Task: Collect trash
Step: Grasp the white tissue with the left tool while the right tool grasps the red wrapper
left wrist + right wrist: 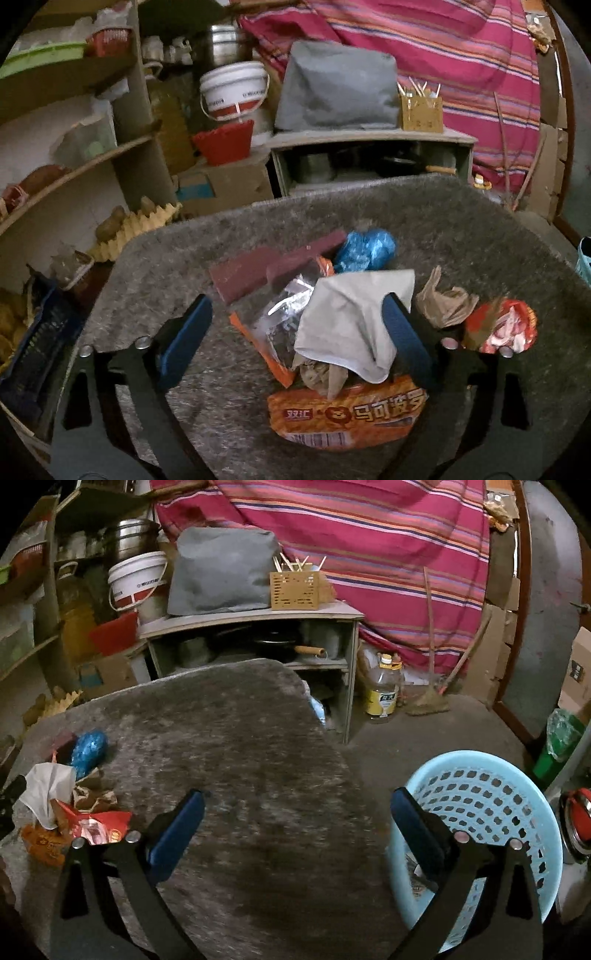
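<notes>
Most of the trash pile lies uncollected on the grey mat, left of the light-blue basket holding a few scraps, while the left gripper and right gripper hover, jaws spread, empty.

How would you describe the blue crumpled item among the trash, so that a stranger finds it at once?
Look at the grey fuzzy table and its trash pile. At the pile's far edge, beside a dark red flat box, lies the blue crumpled wrapper. It is the only blue piece there.
</notes>
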`<state>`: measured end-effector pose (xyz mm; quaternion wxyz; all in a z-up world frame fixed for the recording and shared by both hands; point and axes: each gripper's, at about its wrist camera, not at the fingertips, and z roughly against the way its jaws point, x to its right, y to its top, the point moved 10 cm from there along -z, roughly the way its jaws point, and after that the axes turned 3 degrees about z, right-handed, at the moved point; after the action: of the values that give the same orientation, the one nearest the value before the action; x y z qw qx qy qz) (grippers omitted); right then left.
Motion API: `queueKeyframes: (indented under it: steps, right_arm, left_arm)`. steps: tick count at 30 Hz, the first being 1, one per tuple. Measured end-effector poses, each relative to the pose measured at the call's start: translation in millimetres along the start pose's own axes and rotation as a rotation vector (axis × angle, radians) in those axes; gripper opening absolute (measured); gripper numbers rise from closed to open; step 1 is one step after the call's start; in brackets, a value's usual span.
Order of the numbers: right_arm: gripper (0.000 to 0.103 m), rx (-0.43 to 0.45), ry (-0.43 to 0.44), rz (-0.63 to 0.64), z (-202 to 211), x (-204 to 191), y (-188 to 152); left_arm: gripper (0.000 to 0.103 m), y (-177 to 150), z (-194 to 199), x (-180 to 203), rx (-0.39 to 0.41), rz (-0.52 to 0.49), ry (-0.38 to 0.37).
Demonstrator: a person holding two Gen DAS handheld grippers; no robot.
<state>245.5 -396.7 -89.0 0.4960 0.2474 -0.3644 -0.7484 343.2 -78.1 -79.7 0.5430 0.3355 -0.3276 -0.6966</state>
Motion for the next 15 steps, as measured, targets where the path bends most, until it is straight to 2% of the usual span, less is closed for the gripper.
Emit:
queueKeyframes:
  steps: [4, 6, 7, 9, 12, 15]
  right_arm:
    - [0.099, -0.018, -0.002, 0.005, -5, -11, 1]
    - [0.099, -0.04, -0.009, 0.017, -8, -14, -1]
    - [0.099, -0.063, -0.009, 0.023, -11, -16, -4]
    - [0.099, -0.081, 0.01, 0.016, -12, -20, -6]
    - [0.099, -0.088, 0.074, 0.003, -10, -33, -8]
    - [0.099, -0.062, 0.081, 0.028, -1, -44, -6]
  left_arm:
    - [0.068, -7, -14, 4, -0.047, 0.01, -0.049]
    - [0.048, -10, -17, 9, -0.061, -0.001, -0.067]
    - [0.043, -10, -17, 13, -0.064, -0.015, -0.08]
    - [0.016, -10, -16, 16, -0.063, -0.029, -0.08]
    - [0.011, -10, -10, 14, -0.056, -0.029, -0.08]
    - [0.009, -7, -3, 9, -0.046, -0.012, -0.083]
